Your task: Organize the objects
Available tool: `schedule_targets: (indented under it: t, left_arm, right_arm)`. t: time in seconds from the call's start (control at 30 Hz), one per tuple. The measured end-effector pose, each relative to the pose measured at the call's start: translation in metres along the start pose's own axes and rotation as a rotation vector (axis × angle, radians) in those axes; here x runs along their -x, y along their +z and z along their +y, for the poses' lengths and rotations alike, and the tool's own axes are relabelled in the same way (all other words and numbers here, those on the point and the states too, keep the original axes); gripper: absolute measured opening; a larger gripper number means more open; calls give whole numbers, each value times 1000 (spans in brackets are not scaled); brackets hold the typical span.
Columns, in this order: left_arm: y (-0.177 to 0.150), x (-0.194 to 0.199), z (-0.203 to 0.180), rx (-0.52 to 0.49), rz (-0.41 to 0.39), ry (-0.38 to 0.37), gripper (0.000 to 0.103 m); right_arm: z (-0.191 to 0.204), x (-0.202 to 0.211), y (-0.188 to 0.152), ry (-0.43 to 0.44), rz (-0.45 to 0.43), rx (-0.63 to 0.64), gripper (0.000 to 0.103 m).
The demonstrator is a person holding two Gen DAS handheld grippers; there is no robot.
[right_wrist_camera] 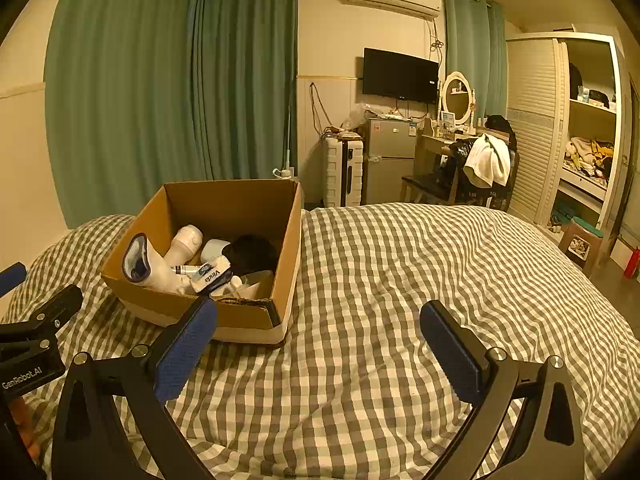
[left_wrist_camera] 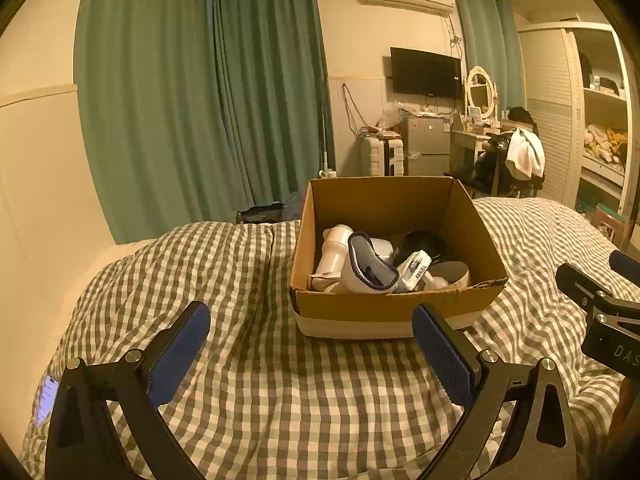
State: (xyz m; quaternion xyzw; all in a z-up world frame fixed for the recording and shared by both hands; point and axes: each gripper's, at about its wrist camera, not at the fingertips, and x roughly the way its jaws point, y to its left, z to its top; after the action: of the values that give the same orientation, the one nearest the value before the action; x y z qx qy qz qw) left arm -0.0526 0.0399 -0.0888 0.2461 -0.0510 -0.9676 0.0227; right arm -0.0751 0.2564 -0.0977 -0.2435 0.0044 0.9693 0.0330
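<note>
Blue-padded fingers frame both views: the left tongs (left_wrist_camera: 311, 354) stand wide apart and hold nothing, and the right tongs (right_wrist_camera: 319, 354) are just as wide and just as bare — both hang over the checked quilt (right_wrist_camera: 380, 300) of the bed. On that quilt sits a cardboard box (left_wrist_camera: 384, 306), top open, just ahead of the left tongs and ahead-left of the right ones. Inside lie a white bottle (right_wrist_camera: 185, 245), a white sock with a dark cuff (left_wrist_camera: 366, 268), a small tissue pack (right_wrist_camera: 210, 276) and a dark round thing (right_wrist_camera: 254, 252), perhaps a cap — too dim to say. At the left edge of the bed a lit phone (left_wrist_camera: 45, 398) shows. Green curtains (right_wrist_camera: 160, 80) hang behind the bed, and a television (right_wrist_camera: 400, 76) is mounted on the far wall.
</note>
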Motion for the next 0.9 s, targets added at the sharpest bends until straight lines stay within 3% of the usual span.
schedule_targets:
  t: [0.9]
  left_arm:
    - [-3, -1, 5, 20, -4, 16, 103]
  right_arm:
    - [4, -5, -3, -1, 16, 9, 102]
